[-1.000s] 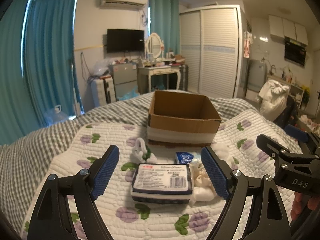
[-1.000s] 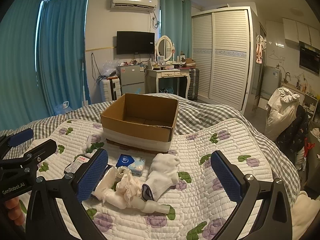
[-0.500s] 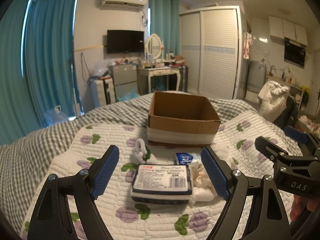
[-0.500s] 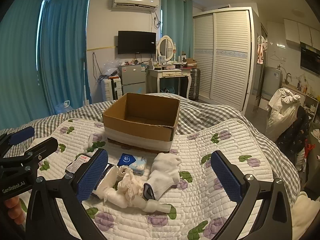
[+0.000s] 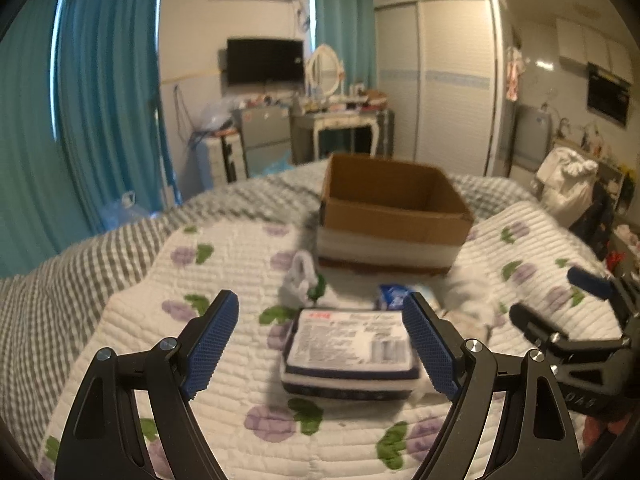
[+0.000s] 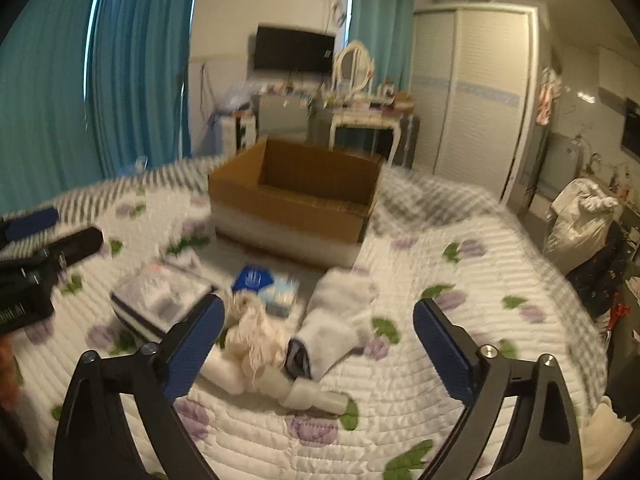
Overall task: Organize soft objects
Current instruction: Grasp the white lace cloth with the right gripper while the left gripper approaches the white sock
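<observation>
An empty cardboard box (image 5: 394,204) (image 6: 296,196) stands on the quilted bed. In front of it lie a flat pack of tissues with a dark blue edge (image 5: 350,354) (image 6: 158,304), a small blue tissue packet (image 5: 394,298) (image 6: 264,282), white socks (image 6: 340,316) and a cream lacy cloth (image 6: 252,332). A small white item (image 5: 300,280) lies left of the box. My left gripper (image 5: 322,344) is open and empty, just above the flat pack. My right gripper (image 6: 318,344) is open and empty, above the socks and cloth.
The floral quilt (image 5: 224,264) lies over a checked blanket (image 5: 60,292). A white roll (image 6: 316,398) lies near the socks. Behind the bed are teal curtains, a dressing table (image 5: 344,124) and a wardrobe. A white bag (image 6: 580,220) stands at the right.
Both grippers have moved forward and down toward the items; both views are now blurred by motion. The right view has swung to the right. Nothing has been picked up.
</observation>
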`<state>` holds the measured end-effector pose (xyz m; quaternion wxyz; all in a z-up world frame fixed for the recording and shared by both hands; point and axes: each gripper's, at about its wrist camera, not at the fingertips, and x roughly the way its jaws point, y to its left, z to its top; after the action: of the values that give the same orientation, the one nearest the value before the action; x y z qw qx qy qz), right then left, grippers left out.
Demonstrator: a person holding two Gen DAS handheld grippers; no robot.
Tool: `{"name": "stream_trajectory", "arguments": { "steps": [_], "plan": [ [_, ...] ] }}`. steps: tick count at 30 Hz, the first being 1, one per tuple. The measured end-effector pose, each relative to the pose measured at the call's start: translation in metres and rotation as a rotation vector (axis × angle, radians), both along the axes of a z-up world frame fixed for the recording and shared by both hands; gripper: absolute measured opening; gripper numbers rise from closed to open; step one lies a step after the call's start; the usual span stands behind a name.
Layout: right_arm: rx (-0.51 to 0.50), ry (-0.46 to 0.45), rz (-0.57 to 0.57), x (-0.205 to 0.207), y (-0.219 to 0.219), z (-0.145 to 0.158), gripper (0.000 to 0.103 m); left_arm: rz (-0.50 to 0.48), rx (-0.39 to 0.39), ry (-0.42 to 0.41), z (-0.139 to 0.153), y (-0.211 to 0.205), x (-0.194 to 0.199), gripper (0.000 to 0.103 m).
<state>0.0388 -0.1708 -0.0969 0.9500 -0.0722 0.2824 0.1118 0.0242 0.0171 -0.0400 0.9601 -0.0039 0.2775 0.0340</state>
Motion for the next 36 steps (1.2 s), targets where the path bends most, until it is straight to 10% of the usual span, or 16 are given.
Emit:
{"name": "stream_trajectory", "arguments": {
  "steps": [8,13,16,27,36],
  "plan": [
    [0.000,0.136,0.119,0.034,0.029,-0.042,0.079,0.034,-0.030,0.080,-0.019,0.010,0.015,0.085],
    [-0.023,0.182,0.130,0.038,0.038,-0.056,0.028,0.030,-0.009,0.097,-0.025,0.006,0.017,0.085],
    [0.022,0.163,0.140,0.029,0.028,-0.046,0.019,0.014,-0.004,0.090,-0.022,0.001,0.015,0.085],
    [0.152,0.033,0.116,0.005,-0.041,0.026,0.018,-0.097,-0.026,0.085,-0.004,-0.061,0.016,0.085],
    [0.028,0.077,0.077,0.061,-0.090,0.025,0.018,-0.164,0.001,0.214,-0.036,-0.137,0.068,0.084]
  ]
}}
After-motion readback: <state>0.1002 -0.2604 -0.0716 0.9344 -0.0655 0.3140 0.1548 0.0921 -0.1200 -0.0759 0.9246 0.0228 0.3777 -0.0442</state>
